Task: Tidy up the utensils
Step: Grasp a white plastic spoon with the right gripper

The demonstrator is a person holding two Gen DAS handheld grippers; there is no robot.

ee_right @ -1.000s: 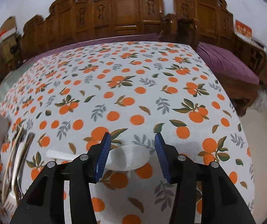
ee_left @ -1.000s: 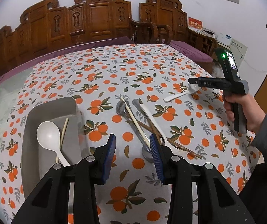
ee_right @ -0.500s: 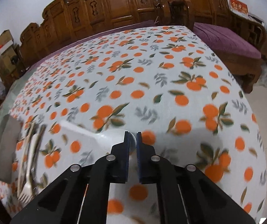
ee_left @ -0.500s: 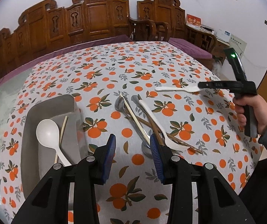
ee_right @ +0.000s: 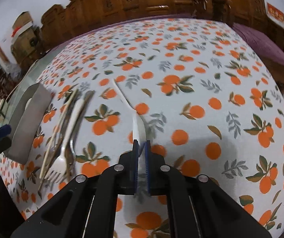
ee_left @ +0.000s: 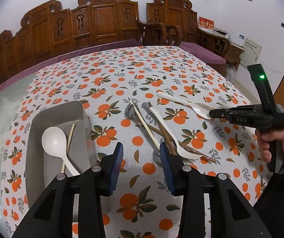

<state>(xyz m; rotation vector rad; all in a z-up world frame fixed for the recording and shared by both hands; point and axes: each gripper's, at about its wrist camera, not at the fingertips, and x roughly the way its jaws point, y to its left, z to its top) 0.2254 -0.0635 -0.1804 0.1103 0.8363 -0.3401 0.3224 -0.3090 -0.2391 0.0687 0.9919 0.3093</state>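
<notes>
Right gripper: your right gripper point(ee_right: 141, 148) has its jaws clenched on the bowl of a white plastic spoon point(ee_right: 138, 125), whose handle reaches forward and away from the jaws, clear of the counter point(ee_right: 201, 69) as far as its shadow suggests.
Left gripper: your left gripper point(ee_left: 141, 164) hangs with jaws parted and nothing between them, pointing down at the cloth just short of the loose pile.
Tray: the grey tray point(ee_left: 32, 138), just left of the left jaws, already holds a white ladle-shaped spoon point(ee_left: 54, 140) and one pale chopstick point(ee_left: 68, 146).
Done so far: by the look of it, two pieces are sorted and a third is in your grip.
Pile: ahead of the left jaws, slightly to their right, lie a white plastic fork point(ee_left: 173, 136), a pale chopstick point(ee_left: 144, 123), dark wooden chopsticks point(ee_left: 183, 144) and what seem to be two metal spoons point(ee_left: 157, 158), crossed and touching.
Left to do: judging from the spread, more than half the job remains; the held spoon needs carrying across to the tray, which sits well to the left of the right jaws, then the pile follows piece by piece.
Watch: the tangle may shift when you pull one piece out.
</notes>
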